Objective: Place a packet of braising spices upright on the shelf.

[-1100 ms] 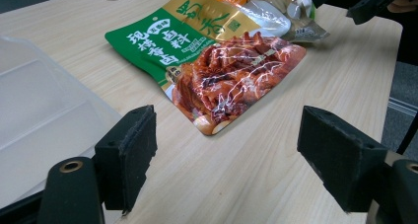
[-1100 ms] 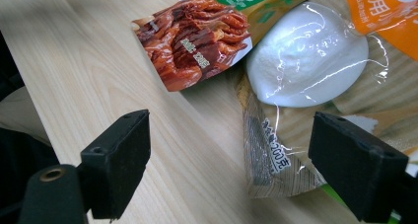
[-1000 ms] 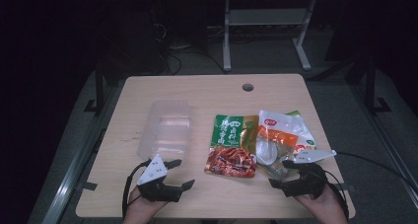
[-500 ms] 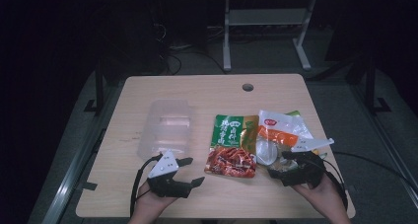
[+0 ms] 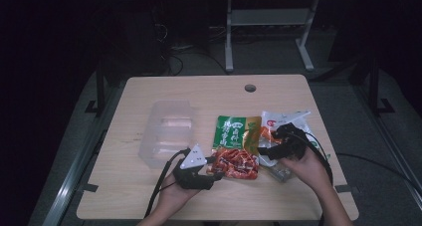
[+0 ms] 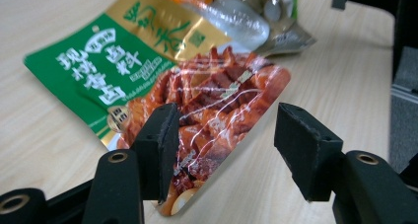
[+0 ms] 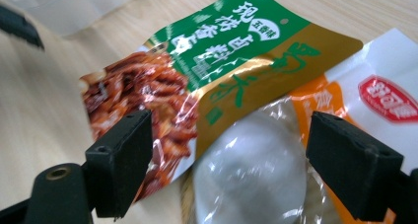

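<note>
Dark room, table, red packet half-overlapped

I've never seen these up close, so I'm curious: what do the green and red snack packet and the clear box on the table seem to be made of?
The snack packet looks like glossy plastic film, perhaps foil-backed: light glints off its wrinkles and the gold band shines. The clear box seems to be thin, stiff transparent plastic, since the wood-look table shows through its moulded walls.

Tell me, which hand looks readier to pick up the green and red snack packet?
Left, probably: the left hand-held gripper already has the snack packet's corner between its closing jaws.
</note>
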### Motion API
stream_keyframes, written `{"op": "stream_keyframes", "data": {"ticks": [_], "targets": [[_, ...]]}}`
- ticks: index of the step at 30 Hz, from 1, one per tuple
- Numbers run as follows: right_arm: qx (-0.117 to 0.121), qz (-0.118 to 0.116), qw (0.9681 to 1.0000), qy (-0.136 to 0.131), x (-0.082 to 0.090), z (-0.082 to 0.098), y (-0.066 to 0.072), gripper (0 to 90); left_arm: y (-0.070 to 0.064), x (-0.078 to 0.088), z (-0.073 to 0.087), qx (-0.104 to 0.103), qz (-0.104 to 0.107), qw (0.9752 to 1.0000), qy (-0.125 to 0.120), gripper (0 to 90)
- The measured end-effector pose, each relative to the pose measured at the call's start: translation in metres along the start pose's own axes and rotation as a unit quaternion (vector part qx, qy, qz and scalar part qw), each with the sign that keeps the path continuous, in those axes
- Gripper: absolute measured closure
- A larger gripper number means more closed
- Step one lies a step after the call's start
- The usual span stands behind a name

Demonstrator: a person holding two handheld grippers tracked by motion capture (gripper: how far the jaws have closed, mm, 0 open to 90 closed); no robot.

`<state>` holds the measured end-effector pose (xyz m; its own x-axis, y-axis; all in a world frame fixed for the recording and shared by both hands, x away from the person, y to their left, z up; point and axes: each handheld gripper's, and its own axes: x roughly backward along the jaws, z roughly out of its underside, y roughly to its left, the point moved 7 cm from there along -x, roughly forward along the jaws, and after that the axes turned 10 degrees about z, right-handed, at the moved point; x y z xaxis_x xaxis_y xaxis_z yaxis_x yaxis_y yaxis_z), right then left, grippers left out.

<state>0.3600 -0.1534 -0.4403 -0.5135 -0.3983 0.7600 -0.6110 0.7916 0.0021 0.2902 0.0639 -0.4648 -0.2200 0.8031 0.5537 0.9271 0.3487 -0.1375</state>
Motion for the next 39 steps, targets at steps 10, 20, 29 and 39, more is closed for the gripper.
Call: {"op": "stream_keyframes", "data": {"ticks": [10, 20, 29, 39], "targets": [[-0.015, 0.005, 0.9992, 0.037, -0.032, -0.023, -0.015, 19.7, 0.008, -0.02, 0.017, 0.016, -0.004, 0.9994, 0.031, 59.2], [-0.041, 0.026, 0.9969, 0.063, -0.055, -0.04, -0.031, 26.5, 0.015, -0.028, 0.029, 0.029, -0.012, 0.9973, 0.066, 67.5], [-0.063, 0.04, 0.9938, 0.082, -0.072, -0.035, -0.043, 32.1, 0.019, -0.033, 0.035, 0.041, -0.005, 0.9961, 0.078, 66.6], [-0.055, 0.025, 0.9956, 0.072, -0.073, -0.039, -0.036, 54.7, 0.018, -0.036, 0.034, 0.045, 0.0, 0.9964, 0.071, 66.8]]}}
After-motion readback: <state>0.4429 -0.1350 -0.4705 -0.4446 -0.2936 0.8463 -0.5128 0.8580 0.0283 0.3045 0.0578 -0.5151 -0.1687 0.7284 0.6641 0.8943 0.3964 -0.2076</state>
